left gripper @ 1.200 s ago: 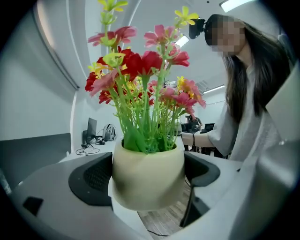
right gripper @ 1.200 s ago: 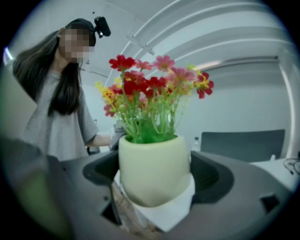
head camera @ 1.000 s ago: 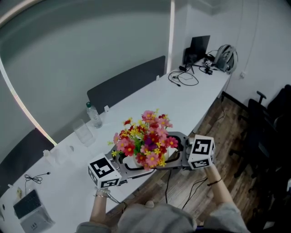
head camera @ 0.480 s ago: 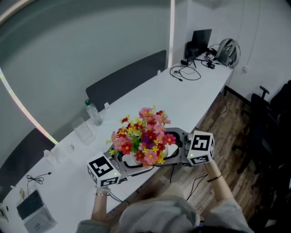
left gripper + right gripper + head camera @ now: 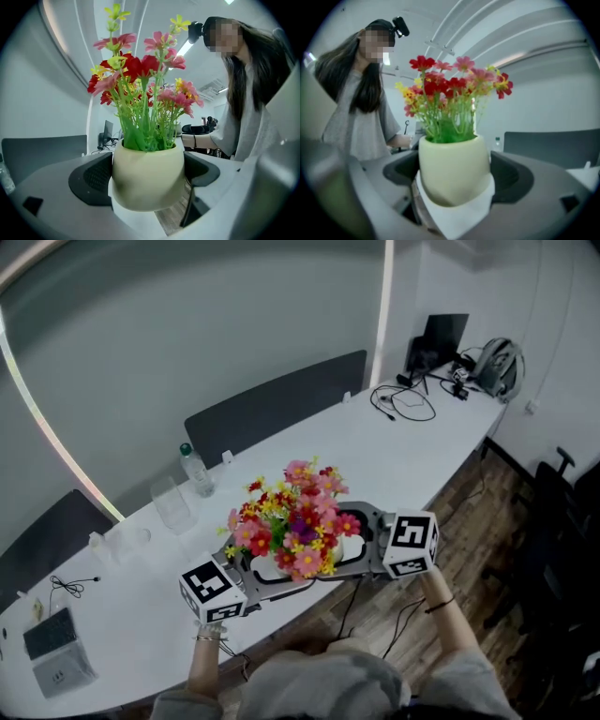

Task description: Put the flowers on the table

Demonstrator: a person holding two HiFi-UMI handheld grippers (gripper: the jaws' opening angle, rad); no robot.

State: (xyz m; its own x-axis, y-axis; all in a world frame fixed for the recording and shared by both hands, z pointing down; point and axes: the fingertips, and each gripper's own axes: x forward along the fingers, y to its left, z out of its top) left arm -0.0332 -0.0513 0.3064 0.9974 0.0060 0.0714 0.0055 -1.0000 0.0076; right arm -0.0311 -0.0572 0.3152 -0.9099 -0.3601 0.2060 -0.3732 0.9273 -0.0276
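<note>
A cream pot (image 5: 271, 567) of red, pink and yellow flowers (image 5: 295, 524) hangs above the near edge of the long white table (image 5: 394, 451). My left gripper (image 5: 265, 576) grips it from the left and my right gripper (image 5: 354, 553) from the right. In the left gripper view the pot (image 5: 147, 176) fills the gap of the left gripper (image 5: 147, 183), with dark pads (image 5: 91, 179) pressed on both sides. The right gripper view shows the pot (image 5: 454, 166) clamped in the right gripper (image 5: 457, 178) the same way. The pot's base is hidden.
On the table behind the pot stand a water bottle (image 5: 195, 472) and clear cups (image 5: 172, 505). Cables (image 5: 405, 404), a monitor (image 5: 441, 338) and a backpack (image 5: 500, 367) are at its far end. Dark chairs (image 5: 272, 404) line the far side. A small device (image 5: 54, 652) lies at the left end.
The pot stays clamped between both grippers at about the same height. The head view has swung, so the table's far end sits further right in the picture.
</note>
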